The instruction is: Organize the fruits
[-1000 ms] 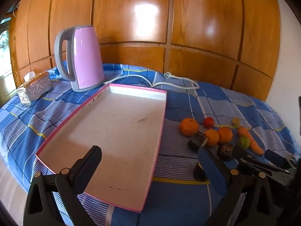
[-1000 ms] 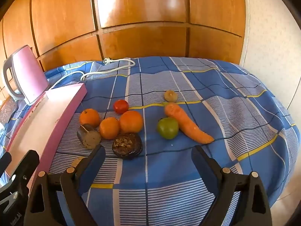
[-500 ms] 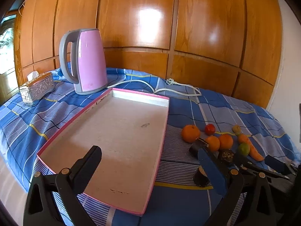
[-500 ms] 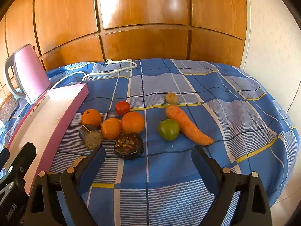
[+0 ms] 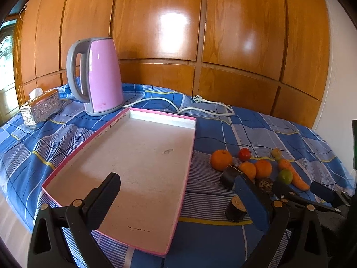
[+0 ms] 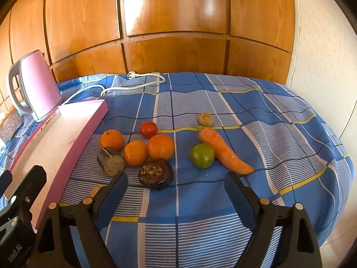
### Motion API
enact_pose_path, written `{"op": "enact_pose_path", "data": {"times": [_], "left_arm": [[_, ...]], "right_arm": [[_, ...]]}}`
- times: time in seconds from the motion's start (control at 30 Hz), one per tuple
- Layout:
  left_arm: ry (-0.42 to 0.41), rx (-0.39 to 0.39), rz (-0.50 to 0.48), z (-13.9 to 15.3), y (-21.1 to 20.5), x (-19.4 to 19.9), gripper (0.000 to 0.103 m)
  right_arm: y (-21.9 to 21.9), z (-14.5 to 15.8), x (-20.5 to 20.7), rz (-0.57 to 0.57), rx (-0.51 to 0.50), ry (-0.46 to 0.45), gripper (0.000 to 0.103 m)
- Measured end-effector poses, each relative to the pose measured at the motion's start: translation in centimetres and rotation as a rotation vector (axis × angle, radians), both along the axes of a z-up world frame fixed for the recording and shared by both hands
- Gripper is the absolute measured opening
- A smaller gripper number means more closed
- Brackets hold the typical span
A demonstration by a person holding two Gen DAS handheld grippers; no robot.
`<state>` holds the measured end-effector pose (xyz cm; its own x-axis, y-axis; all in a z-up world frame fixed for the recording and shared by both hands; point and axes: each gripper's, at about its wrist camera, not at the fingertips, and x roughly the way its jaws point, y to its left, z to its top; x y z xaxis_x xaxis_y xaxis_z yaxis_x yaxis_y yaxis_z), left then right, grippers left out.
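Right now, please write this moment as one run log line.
tray: no fruit | oranges: on cloth | left gripper: open | right gripper: closing, nothing between

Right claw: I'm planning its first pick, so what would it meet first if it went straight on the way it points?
Probably bare blue checked cloth first. The right claw, closing with nothing between its fingers, has the green fruit just beyond; depth is unclear.

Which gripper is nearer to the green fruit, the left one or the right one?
Right. The right gripper hovers just in front of the green fruit, jaws closing on nothing. The left gripper hangs over the pink tray, farther away.
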<state>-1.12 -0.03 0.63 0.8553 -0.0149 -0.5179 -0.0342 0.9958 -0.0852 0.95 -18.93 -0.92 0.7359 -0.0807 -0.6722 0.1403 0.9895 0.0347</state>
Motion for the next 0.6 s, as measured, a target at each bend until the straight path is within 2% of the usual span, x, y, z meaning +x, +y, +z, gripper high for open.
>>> {"op": "enact_pose_path", "data": {"times": [0.07,0.2,0.37,0.47,0.6], "left_arm": [[-0.010,-0.003,0.008,0.19,0.19,-0.14,0.103],[0.007,-0.013,0.007,0.07,0.49,0.01,0.103],[0.005,0.015,-0.009,0.05,-0.10,-0.16,0.103],[0.010,0.011,-0.015,0.04,-0.01,-0.07,0.103],[0.006,0.007,-0.018,0.08,0.07,-0.12,0.103]], "right_arm": [[-0.11,0.13,-0.10,-0.008,0.001,-0.009,0.089],[-0.30,0.18,-0.05,-0.029,-0.006,-0.004,0.079],[0.05,0.53,-0.42,-0.045,-0.049,-0.028,0.072],[-0.08,0.36,-0.30,-0.045,-0.042,-0.015,0.064],[-0.45,0.09,-0.21,-0.049,-0.018,0.002,0.061]]}}
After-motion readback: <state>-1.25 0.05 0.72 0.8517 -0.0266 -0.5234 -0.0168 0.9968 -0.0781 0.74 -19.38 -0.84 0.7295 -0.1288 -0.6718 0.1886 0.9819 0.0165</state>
